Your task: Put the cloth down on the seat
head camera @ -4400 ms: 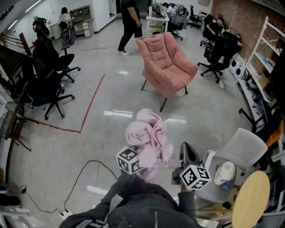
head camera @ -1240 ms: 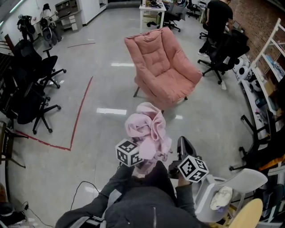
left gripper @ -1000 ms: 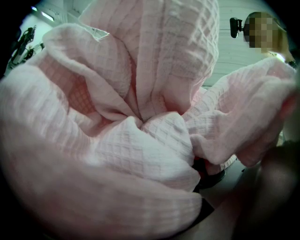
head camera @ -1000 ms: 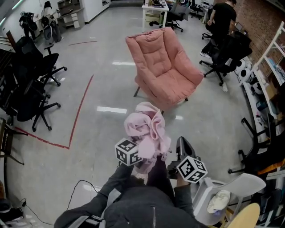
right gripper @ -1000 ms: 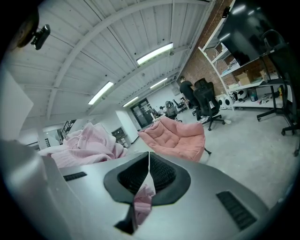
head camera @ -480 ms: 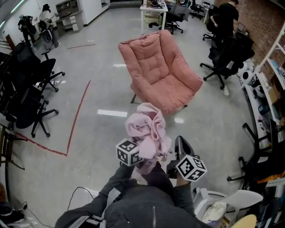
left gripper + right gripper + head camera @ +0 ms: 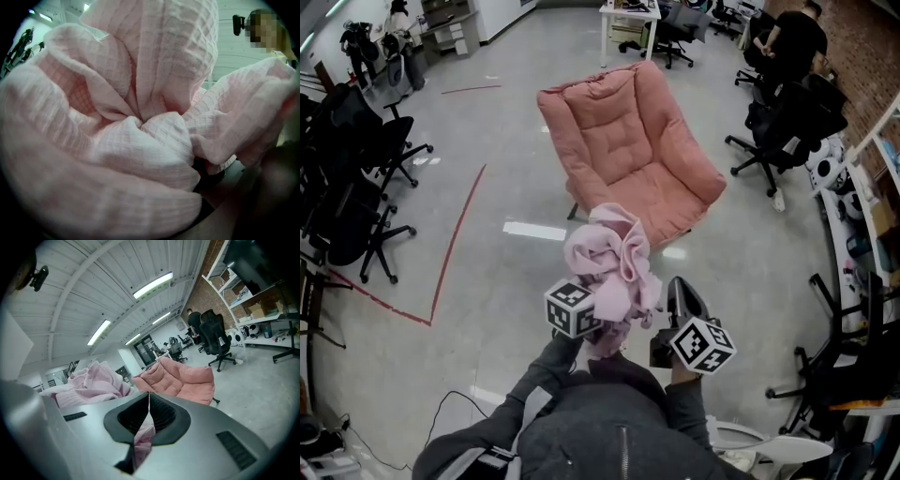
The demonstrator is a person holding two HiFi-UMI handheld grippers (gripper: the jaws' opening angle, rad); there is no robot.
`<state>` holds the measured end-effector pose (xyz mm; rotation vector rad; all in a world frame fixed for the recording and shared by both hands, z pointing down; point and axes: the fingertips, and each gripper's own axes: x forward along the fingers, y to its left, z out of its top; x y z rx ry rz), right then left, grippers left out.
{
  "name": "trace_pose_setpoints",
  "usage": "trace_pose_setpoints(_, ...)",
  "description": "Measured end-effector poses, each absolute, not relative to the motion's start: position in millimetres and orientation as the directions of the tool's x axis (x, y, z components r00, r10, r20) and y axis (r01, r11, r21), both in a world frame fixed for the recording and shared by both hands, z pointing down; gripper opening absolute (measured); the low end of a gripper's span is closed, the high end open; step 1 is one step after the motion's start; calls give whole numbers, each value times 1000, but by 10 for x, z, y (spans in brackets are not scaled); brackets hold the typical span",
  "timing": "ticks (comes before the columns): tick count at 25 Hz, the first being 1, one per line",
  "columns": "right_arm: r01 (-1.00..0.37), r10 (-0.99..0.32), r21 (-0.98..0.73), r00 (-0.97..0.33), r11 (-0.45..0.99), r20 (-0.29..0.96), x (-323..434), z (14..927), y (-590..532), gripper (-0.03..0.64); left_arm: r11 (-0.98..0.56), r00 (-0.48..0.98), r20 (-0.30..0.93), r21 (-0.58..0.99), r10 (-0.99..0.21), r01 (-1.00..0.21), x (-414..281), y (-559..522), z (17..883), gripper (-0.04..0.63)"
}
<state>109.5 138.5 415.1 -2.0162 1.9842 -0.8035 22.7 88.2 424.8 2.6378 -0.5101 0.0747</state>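
A crumpled pink cloth [image 7: 609, 258] is held up in front of me, over the bare floor. My left gripper [image 7: 596, 311] is buried in its underside; the cloth [image 7: 140, 117] fills the left gripper view and hides the jaws. At the cloth's right edge, my right gripper [image 7: 674, 298] stands with its jaws [image 7: 149, 397] pressed together and a strip of pink cloth showing in the gap below the pads. The pink armchair [image 7: 628, 150] stands just beyond the cloth with nothing on its seat [image 7: 670, 192]. It also shows past the right jaws [image 7: 180, 378].
Black office chairs [image 7: 356, 187] crowd the left side and more stand at the right [image 7: 787, 122]. A red tape line [image 7: 455, 234] runs on the floor left of the armchair. A person [image 7: 792, 42] is at the far right, near white shelving [image 7: 872, 178]. A cable [image 7: 450, 408] lies lower left.
The armchair has come closer and now lies right behind the cloth. Both grippers hold the same pose with the cloth; the white chair at lower right has slid out of view.
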Motion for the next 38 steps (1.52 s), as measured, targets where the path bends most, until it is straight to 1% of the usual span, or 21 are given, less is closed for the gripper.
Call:
trace_pose_setpoints(10,-847,-968,-530,-96,-42,230,1604,4252,826,12,-817,918,156,418,-366,-397,755,368,4333,488)
trace_pose_setpoints(16,-844,-966,-536,-127,-14,226,1810,4227,491,12,-814,908,166,403,-385,-418,950,118,4335,488)
trace_pose_setpoints(20,-839,-960,-544,-153,1,234,1831,4275,351,12,-796,894,170,410,-414,-446,957,-4,4364,488)
trace_pose_setpoints(27,-826,-947,-564,-180,-1,266,1769,4440,281,12,-762,872,221,425,-437,-489,875,-69,4539,488)
trace_pose_setpoints(31,-823,-940,-569,-188,-7,285,1760,4517,248,12,-722,856,240,462,-457,-515,826,-133,4625,488)
trace_pose_setpoints(38,-826,-933,-564,-196,-8,301,1787,4558,-85,12,-708,848,259,468,-462,-529,863,-465,4706,488)
